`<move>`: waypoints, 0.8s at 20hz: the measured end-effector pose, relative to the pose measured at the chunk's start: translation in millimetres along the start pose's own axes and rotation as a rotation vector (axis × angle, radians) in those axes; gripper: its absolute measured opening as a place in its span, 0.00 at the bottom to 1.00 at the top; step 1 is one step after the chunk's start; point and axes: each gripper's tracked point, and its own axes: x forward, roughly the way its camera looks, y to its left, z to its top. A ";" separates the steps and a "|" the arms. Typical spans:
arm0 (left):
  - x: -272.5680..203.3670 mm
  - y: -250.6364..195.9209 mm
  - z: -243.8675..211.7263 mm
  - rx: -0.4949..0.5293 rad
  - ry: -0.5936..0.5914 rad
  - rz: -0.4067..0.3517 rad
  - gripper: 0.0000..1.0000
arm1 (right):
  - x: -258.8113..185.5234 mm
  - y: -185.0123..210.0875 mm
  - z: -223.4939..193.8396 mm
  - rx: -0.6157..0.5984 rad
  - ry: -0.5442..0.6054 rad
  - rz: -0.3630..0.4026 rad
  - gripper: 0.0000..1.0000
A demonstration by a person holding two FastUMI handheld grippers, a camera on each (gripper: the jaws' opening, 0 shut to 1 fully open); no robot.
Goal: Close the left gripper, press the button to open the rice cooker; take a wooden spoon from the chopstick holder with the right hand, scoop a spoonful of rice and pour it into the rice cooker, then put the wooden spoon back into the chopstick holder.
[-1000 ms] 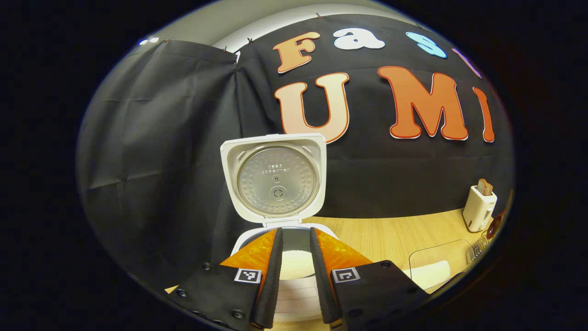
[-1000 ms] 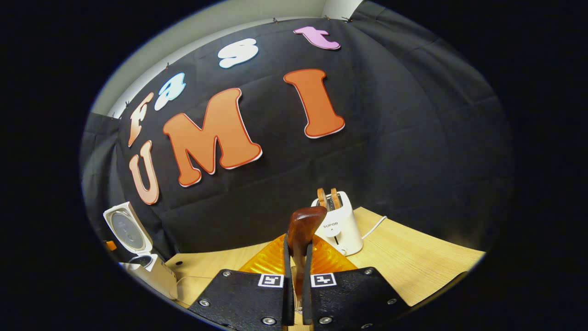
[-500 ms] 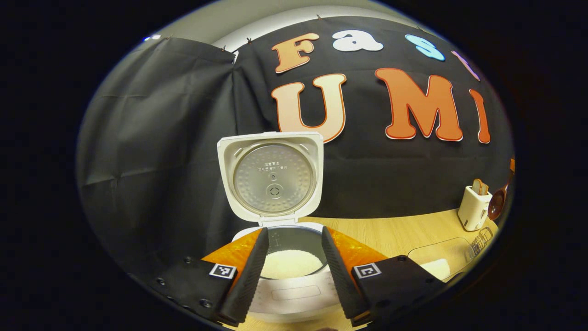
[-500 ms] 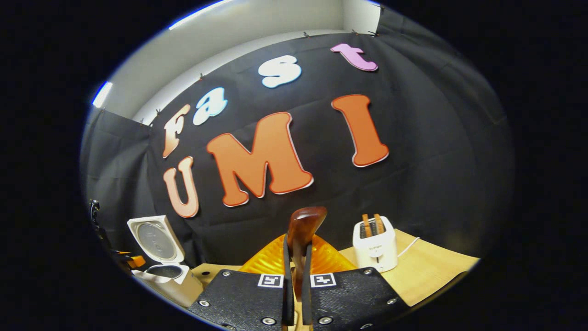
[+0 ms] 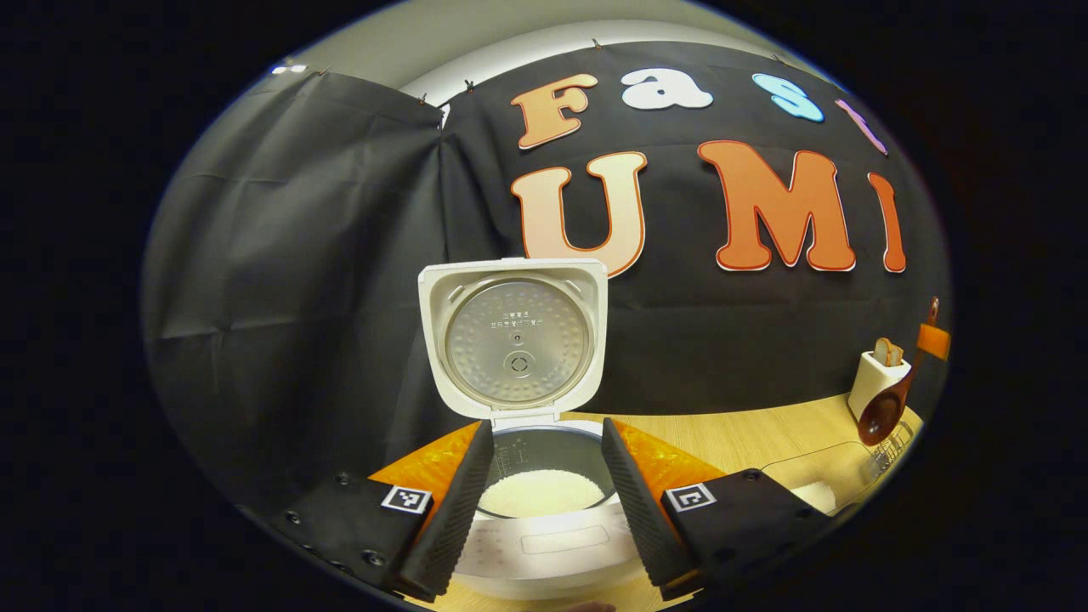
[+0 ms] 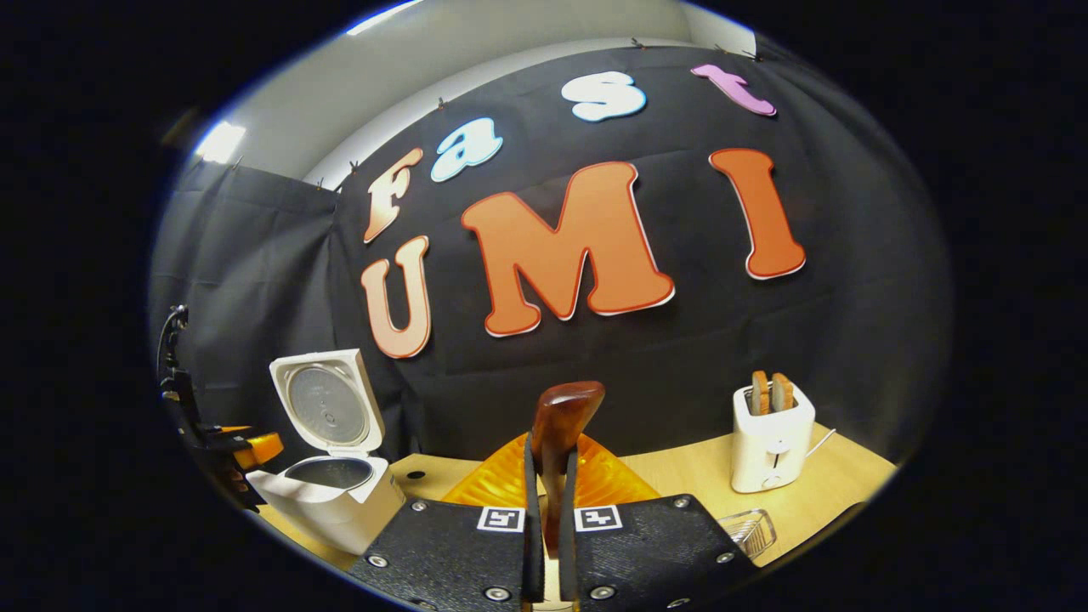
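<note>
The white rice cooker stands open, its lid upright and white rice in the pot. My left gripper hovers just in front of it, open, one finger on each side of the pot's view. At the far right the wooden spoon hangs bowl down from the right gripper. In the right gripper view my right gripper is shut on the spoon, whose dark brown bowl rises above the fingertips. The cooker sits low left, beside the left gripper.
A white toaster with bread slices stands at the back right of the wooden table. A wire chopstick holder sits near my right gripper. A clear container with rice lies right of the cooker.
My left gripper's fingers have spread apart, baring the pot. My right gripper has lifted the spoon and swung left; the cooker now shows nearer the middle.
</note>
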 end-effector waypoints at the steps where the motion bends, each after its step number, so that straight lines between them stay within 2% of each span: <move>1: -1.6 -0.4 -2.2 0.000 -0.001 -0.004 0.85 | 3.6 1.1 -8.8 -0.007 0.021 0.005 0.07; 2: -2.1 0.9 -2.1 0.002 -0.004 -0.004 0.82 | 5.8 3.9 -19.5 -0.015 0.042 0.010 0.07; 3: -1.4 1.5 -2.8 0.007 -0.006 -0.003 0.85 | 7.8 5.7 -27.8 -0.024 0.058 0.012 0.07; 4: -1.0 2.9 -4.1 0.010 -0.006 -0.001 0.82 | 9.0 8.0 -34.7 -0.039 0.070 0.017 0.07; 7: -1.9 2.3 -6.2 0.013 -0.007 -0.004 0.82 | 13.5 13.7 -51.0 -0.097 0.095 0.024 0.07; 9: -3.0 2.6 -8.8 0.014 -0.006 -0.002 0.85 | 16.6 15.1 -61.9 -0.151 0.105 0.018 0.07; 11: -1.8 2.6 -11.6 0.012 -0.001 -0.003 0.82 | 18.7 13.5 -71.1 -0.191 0.119 0.010 0.07; 13: -1.1 1.5 -15.7 0.015 0.008 -0.006 0.85 | 20.5 13.2 -80.5 -0.218 0.135 0.015 0.07; 14: -0.1 1.2 -16.2 0.016 0.010 -0.007 0.82 | 21.3 14.2 -84.0 -0.234 0.139 0.015 0.07; 16: -0.7 0.6 -17.6 0.020 0.012 -0.009 0.85 | 24.7 17.9 -87.2 -0.286 0.140 0.009 0.07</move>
